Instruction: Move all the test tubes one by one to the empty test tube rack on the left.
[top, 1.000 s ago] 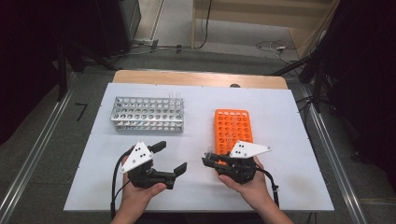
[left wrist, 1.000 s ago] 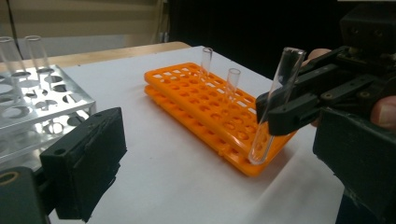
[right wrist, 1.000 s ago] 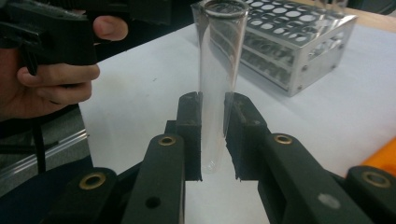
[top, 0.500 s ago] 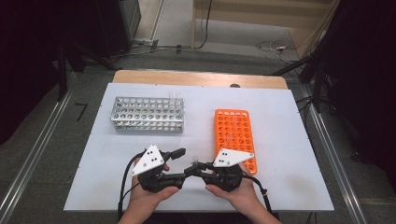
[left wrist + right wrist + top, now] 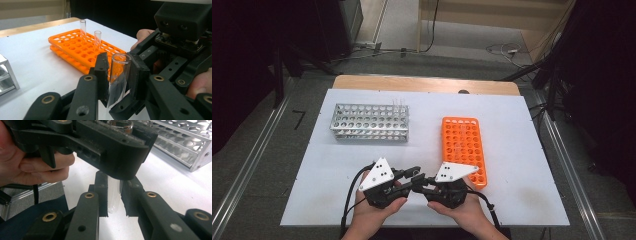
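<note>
A handover of a glass test tube [image 5: 119,75] is under way at the lower centre of the high view, where the left gripper [image 5: 414,173] and right gripper [image 5: 426,186] meet tip to tip. In the left gripper view, lower middle, the left jaws have just been closing and now clamp the tube near its open mouth; in the right gripper view, centre, the right jaws pinch its rounded lower end [image 5: 113,195]. Doing this well probably means keeping both hands steady, confirming the left pads [image 5: 102,72] sit squarely on the glass, then easing the right grip off slowly without twisting. The orange rack [image 5: 463,146] lies right of centre, the metal rack [image 5: 369,122] upper left.
</note>
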`<state>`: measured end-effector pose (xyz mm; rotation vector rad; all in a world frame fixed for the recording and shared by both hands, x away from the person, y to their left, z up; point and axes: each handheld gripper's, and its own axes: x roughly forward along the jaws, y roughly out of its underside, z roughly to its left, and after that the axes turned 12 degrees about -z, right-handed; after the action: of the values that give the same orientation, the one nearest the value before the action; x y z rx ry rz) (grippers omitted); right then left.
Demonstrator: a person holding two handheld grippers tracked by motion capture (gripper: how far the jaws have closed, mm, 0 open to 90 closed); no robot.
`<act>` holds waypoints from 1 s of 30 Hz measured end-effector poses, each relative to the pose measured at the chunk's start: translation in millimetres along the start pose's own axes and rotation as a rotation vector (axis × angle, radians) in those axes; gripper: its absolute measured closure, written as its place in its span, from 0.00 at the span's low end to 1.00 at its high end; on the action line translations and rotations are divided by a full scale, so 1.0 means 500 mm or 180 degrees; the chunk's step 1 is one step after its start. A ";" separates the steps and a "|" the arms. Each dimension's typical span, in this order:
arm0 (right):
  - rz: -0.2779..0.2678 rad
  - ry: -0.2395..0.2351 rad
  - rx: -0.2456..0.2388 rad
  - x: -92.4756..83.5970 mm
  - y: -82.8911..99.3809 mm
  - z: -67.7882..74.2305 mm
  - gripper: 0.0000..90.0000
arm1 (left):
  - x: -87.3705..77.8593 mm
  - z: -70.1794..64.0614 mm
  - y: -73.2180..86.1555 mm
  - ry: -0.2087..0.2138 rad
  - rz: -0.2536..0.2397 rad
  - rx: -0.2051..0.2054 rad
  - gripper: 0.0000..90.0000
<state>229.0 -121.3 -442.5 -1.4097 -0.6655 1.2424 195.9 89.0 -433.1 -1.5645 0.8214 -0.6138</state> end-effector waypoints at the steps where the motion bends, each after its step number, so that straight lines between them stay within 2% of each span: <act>1: 0.0002 0.0001 0.0001 0.000 0.000 0.000 0.82 | 0.000 0.000 0.000 -0.0006 0.0002 0.0011 0.82; 9: -0.0008 -0.0025 0.0022 -0.002 0.000 -0.004 0.79 | -0.002 0.004 -0.003 -0.0038 -0.0014 0.0016 0.84; 15: -0.0082 -0.0101 -0.0047 -0.017 -0.001 -0.015 0.57 | -0.013 0.020 -0.007 -0.0128 -0.0060 -0.0026 0.84; 19: -0.0147 -0.0075 -0.0014 -0.030 -0.005 -0.026 0.40 | -0.019 0.029 -0.009 -0.0187 -0.0086 -0.0046 0.84; 23: -0.0180 0.0024 -0.0005 -0.045 -0.006 -0.040 0.26 | -0.024 0.037 -0.009 -0.0231 -0.0088 -0.0058 0.84; 30: -0.0233 0.0180 0.0047 -0.086 -0.001 -0.066 0.06 | -0.034 0.058 -0.014 -0.0325 -0.0085 -0.0071 0.84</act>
<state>247.1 -171.5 -433.0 -1.3914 -0.6620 1.1440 209.2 120.5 -429.5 -1.6159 0.7338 -0.5410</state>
